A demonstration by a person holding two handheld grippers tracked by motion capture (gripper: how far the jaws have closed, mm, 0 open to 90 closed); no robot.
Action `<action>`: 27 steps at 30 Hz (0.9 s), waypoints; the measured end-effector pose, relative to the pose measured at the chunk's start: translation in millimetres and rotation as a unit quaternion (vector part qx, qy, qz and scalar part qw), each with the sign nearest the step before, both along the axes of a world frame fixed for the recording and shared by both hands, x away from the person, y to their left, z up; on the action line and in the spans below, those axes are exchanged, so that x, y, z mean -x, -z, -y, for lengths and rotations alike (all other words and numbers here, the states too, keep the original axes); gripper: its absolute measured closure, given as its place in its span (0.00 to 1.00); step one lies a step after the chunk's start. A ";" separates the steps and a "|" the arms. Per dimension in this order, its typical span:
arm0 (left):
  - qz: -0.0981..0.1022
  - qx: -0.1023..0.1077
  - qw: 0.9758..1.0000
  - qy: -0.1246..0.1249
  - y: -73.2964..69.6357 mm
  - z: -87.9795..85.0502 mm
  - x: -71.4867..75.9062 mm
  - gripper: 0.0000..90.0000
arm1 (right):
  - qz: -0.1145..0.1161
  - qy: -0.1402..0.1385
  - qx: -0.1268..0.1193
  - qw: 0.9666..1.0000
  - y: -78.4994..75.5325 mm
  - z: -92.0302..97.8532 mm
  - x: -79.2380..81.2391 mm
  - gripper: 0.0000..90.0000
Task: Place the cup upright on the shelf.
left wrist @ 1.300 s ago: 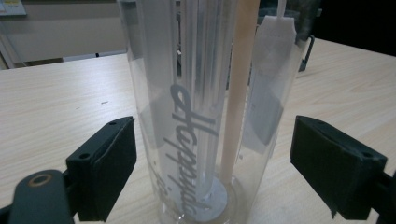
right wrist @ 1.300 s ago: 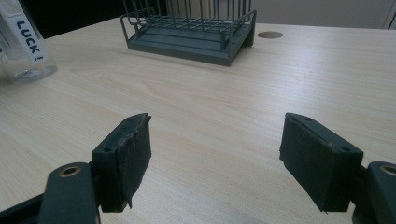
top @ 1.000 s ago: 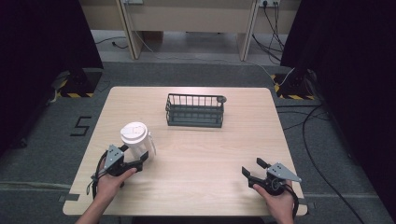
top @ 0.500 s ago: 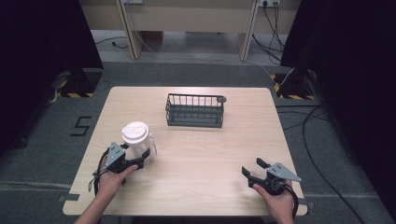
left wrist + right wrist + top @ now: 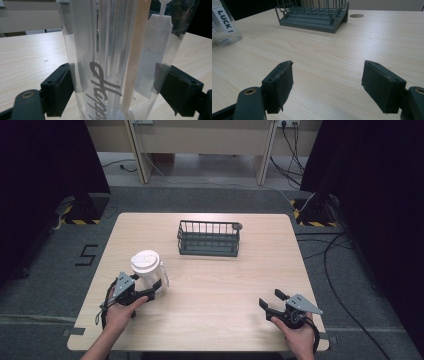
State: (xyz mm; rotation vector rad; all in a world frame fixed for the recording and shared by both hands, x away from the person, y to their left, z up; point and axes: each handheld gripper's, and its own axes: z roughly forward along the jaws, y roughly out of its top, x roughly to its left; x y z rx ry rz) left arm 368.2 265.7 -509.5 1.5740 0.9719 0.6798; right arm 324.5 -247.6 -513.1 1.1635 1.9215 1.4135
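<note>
A clear plastic cup (image 5: 148, 270) with a white lid and dark script lettering stands upright on the near-left part of the table (image 5: 215, 285), and inside it are a pale stick and a white paper tag. The left gripper (image 5: 150, 292) has its fingers (image 5: 60, 90) pressed against the cup's two sides low on its wall, gripping it. Farther off, a dark wire basket (image 5: 208, 238) sits at the far middle of the table, well apart from the cup, while the right gripper (image 5: 272, 301) rests at the near right with its fingers (image 5: 280, 85) spread wide over bare wood, holding nothing.
</note>
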 end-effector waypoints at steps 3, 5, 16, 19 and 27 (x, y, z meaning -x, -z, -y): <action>0.001 -0.003 1.000 -0.001 -3.2 -0.6 -0.4 0.19 | 0.002 0.000 0.001 1.000 0.1 0.1 -0.5 0.29; 0.001 -0.002 1.000 -0.002 -4.9 -0.3 -0.9 0.19 | 0.003 0.000 0.001 1.000 0.0 0.2 -0.5 0.29; 0.010 -0.015 1.000 0.003 -17.6 6.0 -8.5 0.19 | 0.006 0.005 -0.001 1.000 0.1 0.3 0.2 0.28; 0.010 -0.015 1.000 0.005 -19.6 7.0 -10.1 0.19 | 0.007 0.006 0.000 1.000 0.1 0.0 0.5 0.28; 0.014 -0.017 1.000 0.006 -28.5 11.1 -18.1 0.19 | 0.008 0.008 -0.002 1.000 0.2 -0.1 0.7 0.28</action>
